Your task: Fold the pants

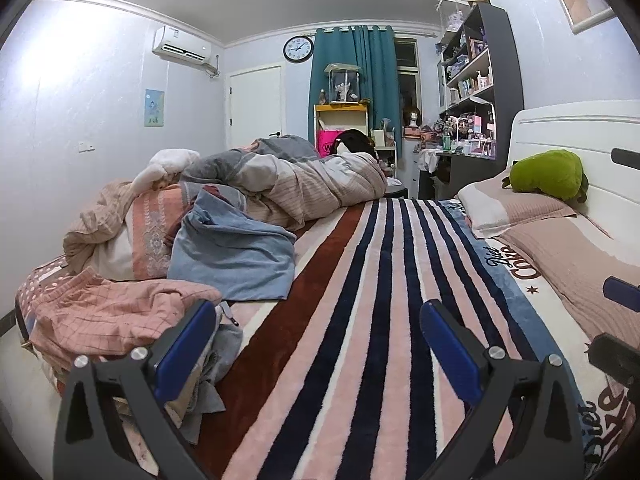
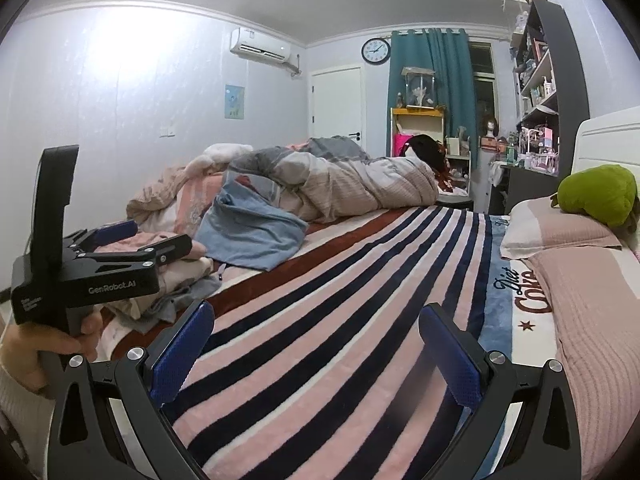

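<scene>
My right gripper (image 2: 316, 344) fills the bottom of its own view, its blue pads (image 2: 182, 350) spread wide apart with nothing between them, only the striped blanket (image 2: 340, 320) beneath. My left gripper (image 1: 318, 340) stands likewise released at the bottom of the left view, empty, with its left pad (image 1: 186, 344) just beside a heap of clothes. In the right view the left gripper also appears at middle left, held by my left hand (image 2: 40, 356), its jaws parted over the same heap. That heap lies at lower left in both views: a pink checked garment (image 1: 116, 312) on top and grey fabric (image 1: 224, 344) below it; which piece is the pants I cannot tell. Farther up the frame, left of centre, lies a light blue garment (image 1: 236, 256), crumpled on the blanket. Behind it a rolled duvet (image 1: 312, 184) crosses the bed. At right, a pillow (image 1: 516, 204) bears a green plush toy (image 1: 548, 174). On the far wall hang a clock (image 1: 298, 49) and a teal curtain (image 1: 360, 80).
</scene>
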Demonstrator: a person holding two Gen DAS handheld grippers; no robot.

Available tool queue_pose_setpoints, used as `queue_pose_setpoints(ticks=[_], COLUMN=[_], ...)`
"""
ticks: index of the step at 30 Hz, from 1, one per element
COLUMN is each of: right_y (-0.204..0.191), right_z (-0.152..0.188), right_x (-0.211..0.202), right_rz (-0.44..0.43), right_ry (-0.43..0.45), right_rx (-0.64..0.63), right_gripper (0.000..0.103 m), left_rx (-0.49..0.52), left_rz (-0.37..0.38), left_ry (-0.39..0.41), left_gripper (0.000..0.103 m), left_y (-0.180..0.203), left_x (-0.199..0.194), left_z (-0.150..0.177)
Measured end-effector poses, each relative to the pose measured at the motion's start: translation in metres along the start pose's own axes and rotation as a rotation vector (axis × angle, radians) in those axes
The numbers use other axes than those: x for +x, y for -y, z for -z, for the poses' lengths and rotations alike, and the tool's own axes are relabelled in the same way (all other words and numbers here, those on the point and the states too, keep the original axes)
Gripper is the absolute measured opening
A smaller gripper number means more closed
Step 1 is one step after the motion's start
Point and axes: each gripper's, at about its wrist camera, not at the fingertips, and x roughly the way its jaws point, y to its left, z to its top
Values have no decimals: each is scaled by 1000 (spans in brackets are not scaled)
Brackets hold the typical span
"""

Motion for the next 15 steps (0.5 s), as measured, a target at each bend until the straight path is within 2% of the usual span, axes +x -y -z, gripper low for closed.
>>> queue_pose_setpoints(ticks=[15], right_y=[3], right_z=[-3], right_x=[-4], right_rz=[14], right_ry=[11], right_rx=[9], right_gripper=[102], left_rx=[-4], left_rz=[-23], left_ry=[16], left_gripper=[101], left_y=[-8], left_x=[-8], left_z=[1])
